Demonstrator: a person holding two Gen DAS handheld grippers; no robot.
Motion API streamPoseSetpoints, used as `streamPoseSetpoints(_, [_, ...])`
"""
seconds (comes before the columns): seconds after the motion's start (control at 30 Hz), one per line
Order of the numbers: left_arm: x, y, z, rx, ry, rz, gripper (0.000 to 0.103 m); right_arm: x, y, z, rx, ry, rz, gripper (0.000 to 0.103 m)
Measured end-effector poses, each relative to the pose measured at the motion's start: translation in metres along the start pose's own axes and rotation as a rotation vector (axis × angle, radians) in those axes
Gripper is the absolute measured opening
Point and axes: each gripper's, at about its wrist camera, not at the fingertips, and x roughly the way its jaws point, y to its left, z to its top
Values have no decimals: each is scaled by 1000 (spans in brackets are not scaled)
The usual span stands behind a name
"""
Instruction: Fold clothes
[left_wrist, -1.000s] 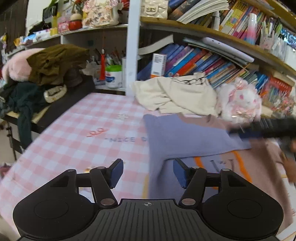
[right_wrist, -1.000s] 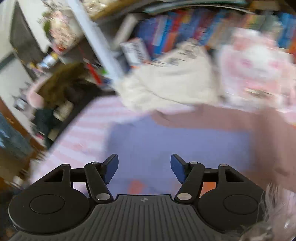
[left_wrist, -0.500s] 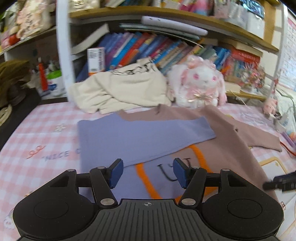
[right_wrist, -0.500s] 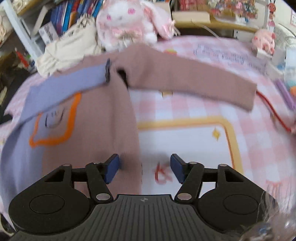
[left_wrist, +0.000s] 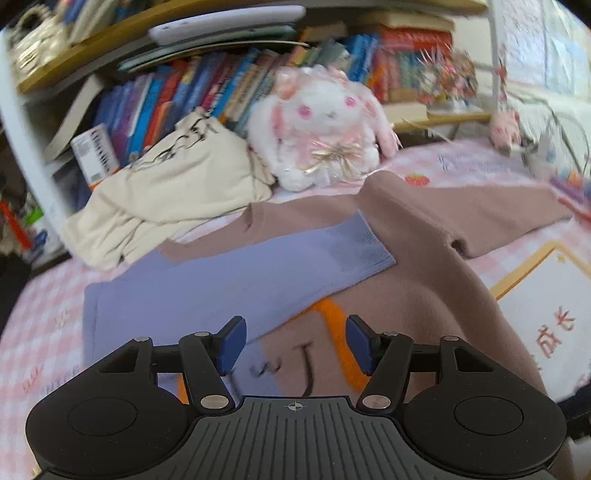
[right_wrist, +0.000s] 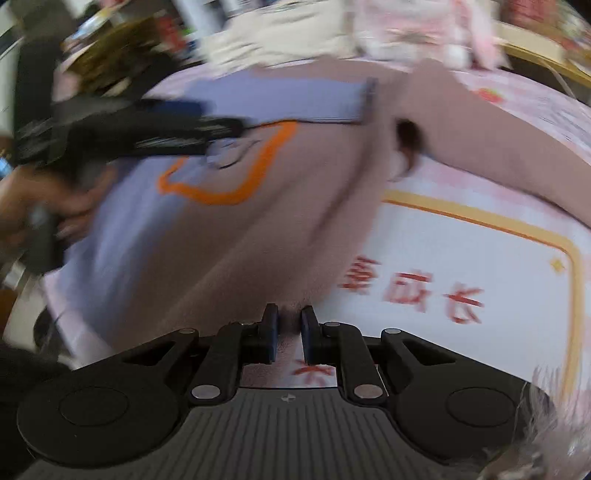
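Observation:
A brown and lilac sweater (left_wrist: 406, 280) with an orange outline and a face print lies flat on the pink checked table. Its lilac sleeve (left_wrist: 266, 273) is folded across the chest; the brown sleeve (left_wrist: 480, 218) stretches out to the right. My left gripper (left_wrist: 293, 343) is open and empty just above the sweater's front. My right gripper (right_wrist: 289, 328) is shut on the sweater's brown bottom hem (right_wrist: 291, 306) at its right corner. The sweater fills the right wrist view (right_wrist: 277, 221), where the left gripper (right_wrist: 221, 129) shows blurred over the print.
A cream garment (left_wrist: 166, 199) and a white plush rabbit (left_wrist: 325, 125) lie behind the sweater, against a bookshelf (left_wrist: 221, 85). A white mat with a gold border and red characters (right_wrist: 461, 266) lies right of the sweater. Small items (left_wrist: 554, 162) sit far right.
My right gripper has closed on the sweater's bottom hem; half a second ago it was open above it. My left gripper has swung right and moved in over the sweater's front.

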Motion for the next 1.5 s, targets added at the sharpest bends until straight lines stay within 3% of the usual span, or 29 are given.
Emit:
streamPoseSetpoints(0.13, [9, -25, 11, 111, -29, -9, 60, -8, -5, -5, 16, -6, -8, 13])
streamPoseSetpoints(0.23, [20, -51, 19, 212, -40, -11, 56, -11, -5, -6, 14, -4, 62, 13])
streamPoseSetpoints(0.37, [44, -76, 26, 296, -8, 15, 41, -9, 8, -4, -55, -11, 22, 12])
streamPoseSetpoints(0.47, [55, -85, 25, 340, -16, 71, 34, -8, 5, -7, -30, -3, -9, 12])
streamPoseSetpoints(0.5, [58, -86, 25, 348, -18, 90, 22, -8, 3, -8, -21, -2, -12, 12])
streamPoseSetpoints(0.57, [63, -82, 27, 327, -8, 106, 8, -9, 1, -9, -2, -3, -7, 13])
streamPoseSetpoints(0.63, [61, -72, 29, 273, -24, 100, 6, -9, 1, -9, 7, -3, -10, 13])
streamPoseSetpoints(0.77, [24, -21, 38, 81, -121, 147, 5, -8, 1, -8, 20, -1, -19, 13])
streamPoseSetpoints(0.9, [-32, 68, 33, -152, -206, 236, 5, -8, 2, -9, 39, -4, -34, 13])
streamPoseSetpoints(1.07, [-92, 192, -3, -361, -221, 423, 5, -8, 4, -12, 104, -27, -69, 13])
streamPoseSetpoints(1.27, [-127, 288, -58, -420, -146, 659, 5, -7, 14, -14, 158, -54, -136, 14])
streamPoseSetpoints(1.37, [-127, 314, -84, -460, -107, 688, 5, -5, 20, -13, 180, -60, -173, 17])
streamPoseSetpoints(1.5, [-115, 333, -104, -422, -54, 694, 5, 0, 26, -10, 200, -51, -222, 18])
